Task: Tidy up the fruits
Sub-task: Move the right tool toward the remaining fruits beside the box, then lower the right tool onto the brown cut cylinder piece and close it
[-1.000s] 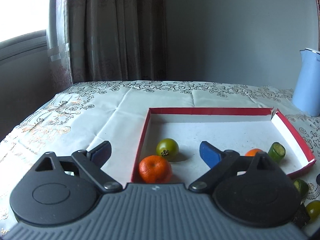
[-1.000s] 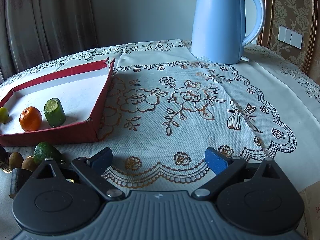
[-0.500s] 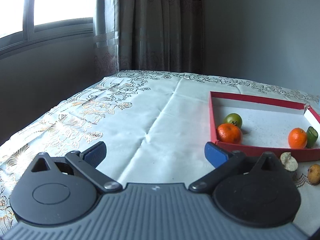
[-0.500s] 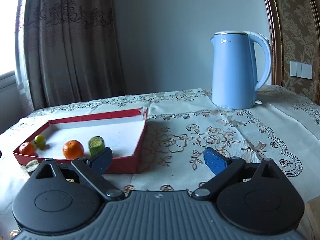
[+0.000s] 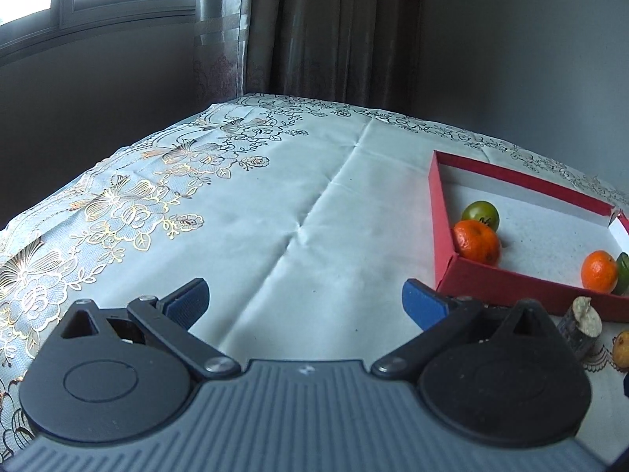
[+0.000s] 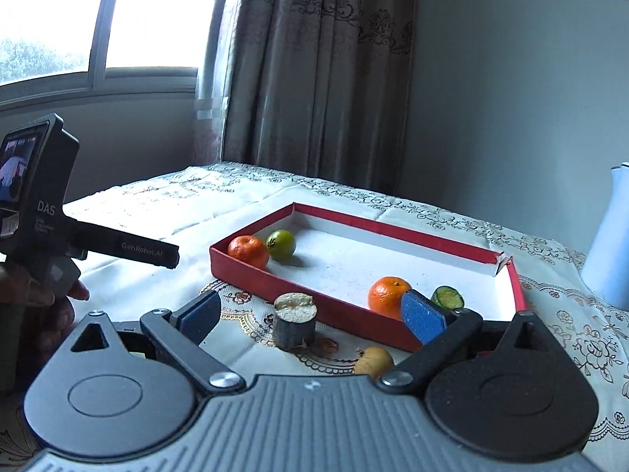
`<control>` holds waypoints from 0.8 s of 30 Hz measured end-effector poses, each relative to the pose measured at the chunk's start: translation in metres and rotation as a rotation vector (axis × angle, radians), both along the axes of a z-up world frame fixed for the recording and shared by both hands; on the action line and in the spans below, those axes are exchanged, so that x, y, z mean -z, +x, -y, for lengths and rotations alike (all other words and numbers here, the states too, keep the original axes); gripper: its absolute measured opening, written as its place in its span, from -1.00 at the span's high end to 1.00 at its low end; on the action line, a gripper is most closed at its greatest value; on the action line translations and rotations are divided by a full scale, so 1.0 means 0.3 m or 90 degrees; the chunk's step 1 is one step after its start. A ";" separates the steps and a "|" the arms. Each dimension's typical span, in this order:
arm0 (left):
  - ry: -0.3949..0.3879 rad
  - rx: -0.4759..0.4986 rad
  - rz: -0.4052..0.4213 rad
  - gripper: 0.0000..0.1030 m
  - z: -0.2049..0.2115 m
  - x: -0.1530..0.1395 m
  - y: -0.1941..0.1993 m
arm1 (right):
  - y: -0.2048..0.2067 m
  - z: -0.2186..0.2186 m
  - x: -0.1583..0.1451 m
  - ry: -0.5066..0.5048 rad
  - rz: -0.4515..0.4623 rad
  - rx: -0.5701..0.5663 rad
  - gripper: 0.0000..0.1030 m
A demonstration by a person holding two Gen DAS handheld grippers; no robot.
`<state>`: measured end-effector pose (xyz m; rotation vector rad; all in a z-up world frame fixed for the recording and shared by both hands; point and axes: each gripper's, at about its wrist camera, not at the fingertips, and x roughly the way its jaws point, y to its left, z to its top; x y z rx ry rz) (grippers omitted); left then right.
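Note:
A red box (image 6: 393, 232) with a white floor holds two oranges (image 6: 248, 251) (image 6: 388, 296), a green tomato (image 6: 280, 244) and a cut cucumber piece (image 6: 447, 297). The box also shows at the right of the left wrist view (image 5: 440, 212). On the cloth in front of it stand a dark cut stump piece (image 6: 294, 325) and a small yellowish fruit (image 6: 373, 360). My right gripper (image 6: 310, 316) is open and empty, just short of the stump piece. My left gripper (image 5: 304, 301) is open and empty over bare cloth, left of the box; its body shows in the right wrist view (image 6: 129, 249).
A pale blue kettle (image 6: 611, 236) stands at the far right. A floral tablecloth (image 5: 196, 196) covers the table, whose left edge drops toward a wall, window and curtain (image 6: 314, 70).
Both grippers have pulled back and swung left. The left one left the box and is now over bare cloth. The right one now faces the box and loose pieces. Both stayed open.

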<state>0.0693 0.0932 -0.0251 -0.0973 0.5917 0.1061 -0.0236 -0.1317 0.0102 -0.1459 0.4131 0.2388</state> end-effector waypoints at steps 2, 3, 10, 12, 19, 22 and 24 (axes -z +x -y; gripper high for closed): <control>-0.007 0.002 -0.001 -1.00 -0.004 0.001 0.002 | 0.034 -0.018 0.021 -0.001 -0.025 -0.006 -0.93; -0.009 0.002 -0.002 -1.00 -0.005 0.002 0.002 | 0.048 -0.027 0.035 -0.004 -0.037 -0.005 -0.92; -0.016 0.005 -0.013 -1.00 -0.005 0.006 0.011 | 0.101 -0.036 0.064 -0.004 -0.083 -0.004 -0.92; -0.017 0.003 -0.014 -1.00 -0.007 0.006 0.013 | 0.111 -0.044 0.064 -0.006 -0.086 -0.007 -0.92; -0.017 0.003 -0.015 -1.00 -0.008 0.008 0.014 | 0.145 -0.053 0.071 0.001 -0.106 -0.014 -0.91; -0.017 0.003 -0.016 -1.00 -0.008 0.008 0.015 | 0.151 -0.046 0.073 0.007 -0.114 -0.010 -0.91; -0.017 0.003 -0.016 -1.00 -0.008 0.008 0.014 | 0.152 -0.040 0.072 0.013 -0.116 -0.005 -0.91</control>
